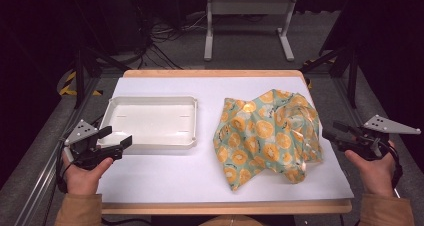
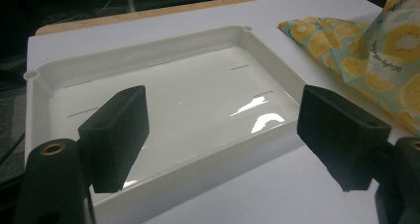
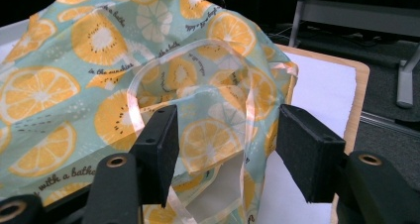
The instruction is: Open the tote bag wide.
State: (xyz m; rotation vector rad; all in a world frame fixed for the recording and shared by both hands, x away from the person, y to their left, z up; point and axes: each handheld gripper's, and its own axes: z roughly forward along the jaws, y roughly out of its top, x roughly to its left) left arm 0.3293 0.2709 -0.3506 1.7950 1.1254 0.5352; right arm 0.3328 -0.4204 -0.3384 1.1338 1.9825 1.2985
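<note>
A crumpled cloth bag [image 1: 267, 136] printed with orange slices on pale green lies on the right half of the white table top [image 1: 165, 178]. A white shallow tray [image 1: 150, 122], with nothing in it, stands on the left half. My left gripper [image 1: 117, 137] hovers at the tray's near left corner, jaws open; the left gripper view looks across the tray [image 2: 163, 100] between them. My right gripper [image 1: 334, 131] is at the bag's right edge, open. In the right gripper view the bag [image 3: 99, 70] and its translucent handle loop [image 3: 143, 75] lie just ahead of the jaws, untouched.
The table's wooden edge [image 1: 225, 207] runs along the near side. Behind the table a grey metal stand [image 1: 247, 21] and cables sit on the dark floor. Black tripod legs [image 1: 90, 66] stand at both far corners.
</note>
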